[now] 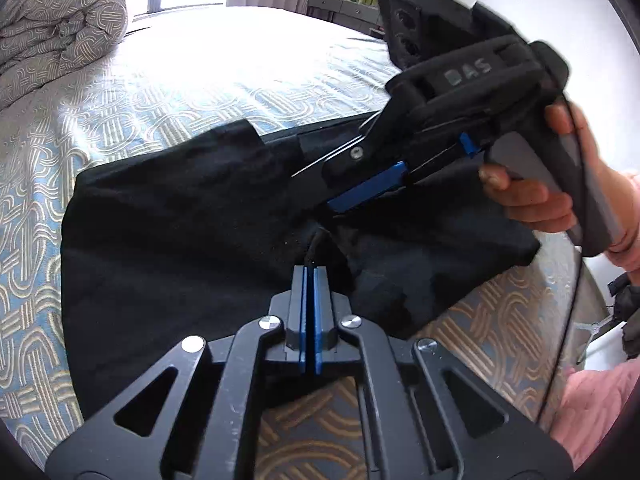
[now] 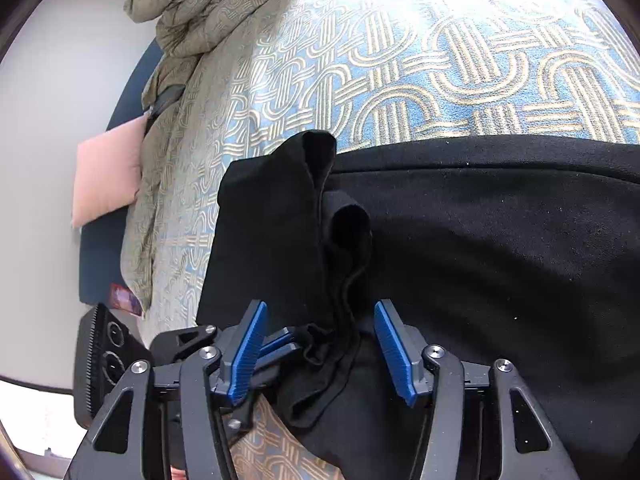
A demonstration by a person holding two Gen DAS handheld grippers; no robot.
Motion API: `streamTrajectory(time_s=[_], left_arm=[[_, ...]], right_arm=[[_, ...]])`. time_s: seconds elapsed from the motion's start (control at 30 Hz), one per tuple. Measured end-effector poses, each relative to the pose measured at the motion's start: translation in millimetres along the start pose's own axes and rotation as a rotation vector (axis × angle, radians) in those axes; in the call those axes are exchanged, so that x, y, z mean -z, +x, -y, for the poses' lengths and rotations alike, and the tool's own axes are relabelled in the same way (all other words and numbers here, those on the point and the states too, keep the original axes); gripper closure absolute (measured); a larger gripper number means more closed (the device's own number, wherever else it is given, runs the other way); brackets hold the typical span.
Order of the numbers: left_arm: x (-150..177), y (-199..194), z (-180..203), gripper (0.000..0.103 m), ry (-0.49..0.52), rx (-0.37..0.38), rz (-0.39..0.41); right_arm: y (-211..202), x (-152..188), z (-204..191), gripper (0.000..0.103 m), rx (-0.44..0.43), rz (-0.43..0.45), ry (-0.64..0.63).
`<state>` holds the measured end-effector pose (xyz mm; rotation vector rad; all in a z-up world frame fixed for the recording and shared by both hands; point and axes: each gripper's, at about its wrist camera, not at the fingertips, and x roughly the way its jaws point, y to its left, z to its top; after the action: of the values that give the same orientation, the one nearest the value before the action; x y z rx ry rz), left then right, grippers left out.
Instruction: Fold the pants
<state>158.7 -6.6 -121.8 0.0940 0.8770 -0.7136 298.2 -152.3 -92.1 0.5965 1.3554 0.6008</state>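
Closest to the L wrist cam, left gripper [image 1: 310,276] has its 2 blue pads pressed flat together w/ no gap visible. Its tips sit at a raised pucker of the black pants [image 1: 180,232], right at the fabric's near edge; can't tell if any cloth is pinched between the pads. Pants lie spread across the patterned bedspread [image 1: 160,92], near edge bunched and partly folded over.

Right gripper [image 2: 320,312] stands w/ jaws apart, 2 ribbed blue pads [image 2: 250,344] angled outward. A rumpled fold of pants [image 2: 480,248] rises up between them but neither pad presses on it, so it's released, not grasping. In the L wrist view same gripper [image 1: 360,188] hovers low over the cloth, held by a hand [image 1: 532,196] w/ a pink sleeve at the frame's R edge. Green light glows on its body.

Rolled-up duvet [image 1: 52,36] in the same print sits at the bed's far corner, well apart from the pants. Pink pillow [image 2: 106,168] lies just beside the bed's edge, on a dark blue surface.
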Motion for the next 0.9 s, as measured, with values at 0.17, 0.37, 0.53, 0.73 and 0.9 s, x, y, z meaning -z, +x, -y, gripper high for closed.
streamTrajectory(time_s=[0.17, 0.37, 0.53, 0.73, 0.9], left_arm=[[21, -13, -6, 0.1, -0.071, 0.034, -0.013], [26, -14, 0, 0.1, -0.107, 0.047, 0.004], [30, -35, 4, 0.097, -0.152, 0.077, 0.025], [49, -89, -24, 0.075, -0.293, -0.03, 0.135], [55, -115, -45, 0.075, -0.376, -0.118, 0.176]], right_arm=[[10, -4, -9, 0.023, -0.019, -0.007, -0.077], [33, -13, -32, 0.024, 0.01, 0.011, -0.103], [32, -14, -41, 0.098, 0.134, 0.026, -0.126], [-12, -4, -74, 0.098, 0.117, 0.142, -0.215], [-45, 3, -101, 0.098, 0.154, 0.178, -0.275]])
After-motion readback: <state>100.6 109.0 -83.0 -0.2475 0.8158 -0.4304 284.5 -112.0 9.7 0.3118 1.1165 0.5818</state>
